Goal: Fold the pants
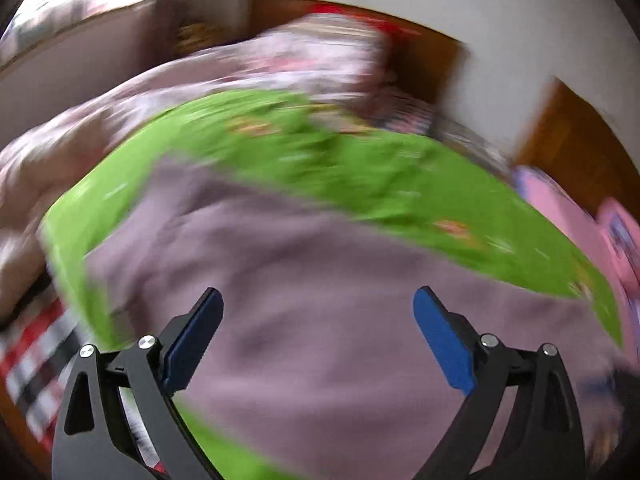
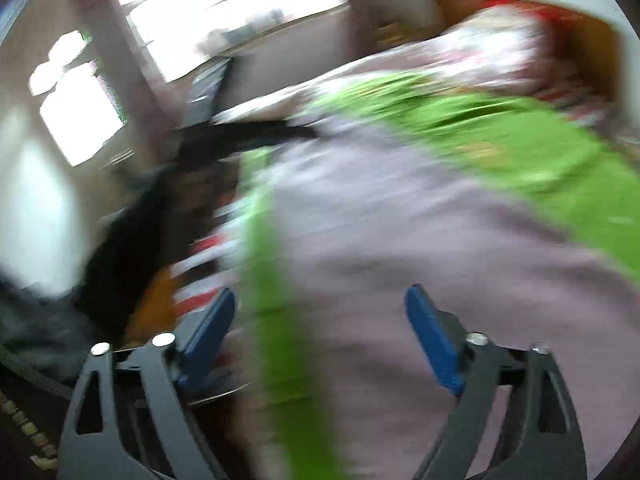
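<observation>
Mauve pants [image 1: 320,280] lie spread on a bright green sheet [image 1: 360,168] over a bed; both views are motion-blurred. My left gripper [image 1: 318,300] hovers over the pants with its blue-padded fingers [image 1: 440,332] wide apart and nothing between them. My right gripper [image 2: 320,300] is open above the left edge of the pants [image 2: 420,248], where a strip of green sheet [image 2: 276,280] runs down between the jaws; the pads touch neither cloth.
A pale floral duvet [image 1: 312,52] is piled at the head of the bed, against a wooden headboard [image 1: 432,56]. Pink items [image 1: 560,204] lie at the right. A red checked cloth [image 1: 36,352] hangs at the bed's left side. Windows [image 2: 224,12] are bright at the left.
</observation>
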Demonstrator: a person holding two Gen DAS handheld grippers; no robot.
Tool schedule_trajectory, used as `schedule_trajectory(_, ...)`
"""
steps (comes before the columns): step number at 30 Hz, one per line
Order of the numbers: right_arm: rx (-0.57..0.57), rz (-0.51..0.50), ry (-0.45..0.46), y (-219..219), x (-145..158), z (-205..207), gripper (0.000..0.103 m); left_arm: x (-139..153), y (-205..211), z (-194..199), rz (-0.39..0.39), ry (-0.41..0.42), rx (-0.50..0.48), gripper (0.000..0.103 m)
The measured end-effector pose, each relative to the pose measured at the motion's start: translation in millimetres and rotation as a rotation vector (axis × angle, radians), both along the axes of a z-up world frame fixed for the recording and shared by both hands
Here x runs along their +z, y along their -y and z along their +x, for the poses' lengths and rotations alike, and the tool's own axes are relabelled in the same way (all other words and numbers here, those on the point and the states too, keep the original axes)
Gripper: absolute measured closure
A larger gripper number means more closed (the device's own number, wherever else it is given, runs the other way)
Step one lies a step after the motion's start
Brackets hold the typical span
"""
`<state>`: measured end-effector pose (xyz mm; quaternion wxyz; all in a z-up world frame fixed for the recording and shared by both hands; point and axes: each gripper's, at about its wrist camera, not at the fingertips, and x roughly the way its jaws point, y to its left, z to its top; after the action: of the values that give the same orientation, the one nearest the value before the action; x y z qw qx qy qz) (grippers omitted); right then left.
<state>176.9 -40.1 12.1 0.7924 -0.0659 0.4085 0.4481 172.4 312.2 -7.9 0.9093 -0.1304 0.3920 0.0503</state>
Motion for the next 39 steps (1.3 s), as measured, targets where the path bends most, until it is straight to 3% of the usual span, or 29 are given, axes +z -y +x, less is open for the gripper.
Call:
schedule_trajectory(4, -0.216, -0.187, 0.027, 25.8, -22.3, 44.5, 0.017, -0.8, 79.9, 48.3, 0.044, -0.047, -0.263, 0.002)
schedule_trajectory(6, -0.278, -0.267, -0.045, 45.3, -43.1, 54.8, 0.016, -24.3, 99.5, 71.3, 0.075, -0.135, -0.289, 0.002)
schedule_trajectory(7, -0.275, -0.247, -0.059, 57.1, -49.0, 53.1, 0.015, -42.4, 105.5, 83.8, 0.111, -0.210, -0.274, 0.001)
schedule_trajectory(8, -0.253, -0.204, -0.048, 69.2, -46.9, 45.2, 0.015, -49.6, 112.7, 85.9, 0.184, -0.175, -0.272, 0.001)
schedule_trajectory(9, -0.255, -0.212, -0.060, 79.2, -45.6, 37.6, 0.015, -51.6, 115.6, 86.5, 0.208, -0.168, -0.277, 0.001)
schedule_trajectory(11, -0.301, -0.237, -0.032, 95.9, -35.1, 23.4, 0.015, -53.0, 110.2, 88.3, 0.181, -0.186, -0.263, 0.001)
schedule_trajectory(13, -0.352, -0.179, 0.018, 128.8, -12.8, 2.5, 0.015, -47.7, 105.2, 86.7, 0.191, -0.196, -0.200, 0.002)
schedule_trajectory(15, -0.449, -0.151, 0.066, 171.3, 0.1, -12.7, 0.015, -29.2, 112.4, 75.9, 0.203, -0.129, -0.178, 0.002)
schedule_trajectory(17, -0.562, -0.206, 0.098, 208.7, 0.9, -22.0, 0.015, -16.2, 127.6, 65.2, 0.161, -0.067, -0.213, 0.002)
schedule_trajectory(19, -0.672, -0.273, 0.062, 249.5, -12.1, -26.5, 0.015, -10.9, 156.1, 55.3, 0.115, -0.019, -0.305, 0.002)
schedule_trajectory(21, -0.743, -0.287, -0.075, 287.4, -37.9, -30.1, 0.015, -15.8, 188.9, 50.9, 0.144, -0.019, -0.401, 0.002)
schedule_trajectory(23, -0.745, -0.234, -0.096, 311.5, -48.3, -42.4, 0.015, -38.1, 219.7, 56.8, 0.247, -0.072, -0.452, 0.002)
schedule_trajectory(26, -0.770, -0.231, -0.069, 319.0, -36.2, -61.3, 0.015, -62.6, 229.9, 59.6, 0.282, -0.143, -0.455, 0.002)
schedule_trajectory(29, -0.798, -0.203, -0.033, 326.1, -19.2, -87.0, 0.015, -48.6, 235.9, 46.4, 0.262, -0.093, -0.461, 0.002)
schedule_trajectory(31, -0.790, -0.175, -0.015, 326.2, -16.1, -104.6, 0.015, -36.0, 250.4, 31.4, 0.231, -0.038, -0.526, 0.002)
schedule_trajectory(33, -0.768, -0.209, -0.029, 313.3, -27.9, -104.7, 0.015, -29.4, 271.4, 19.8, 0.230, 0.006, -0.614, 0.002)
schedule_trajectory(35, -0.754, -0.270, -0.070, 306.4, -49.5, -102.0, 0.014, -32.8, 297.3, 7.0, 0.270, 0.029, -0.713, 0.002)
schedule_trajectory(36, -0.742, -0.277, -0.021, 303.0, -53.7, -109.4, 0.014, -41.4, 310.9, 1.8, 0.306, 0.015, -0.753, 0.002)
schedule_trajectory(38, -0.731, -0.272, 0.000, 305.6, -52.6, -118.8, 0.014, -64.9, 329.6, -3.3, 0.383, -0.035, -0.800, 0.001)
schedule_trajectory(39, -0.740, -0.266, -0.011, 310.1, -49.5, -121.6, 0.014, -66.3, 329.7, -5.4, 0.373, -0.005, -0.790, 0.001)
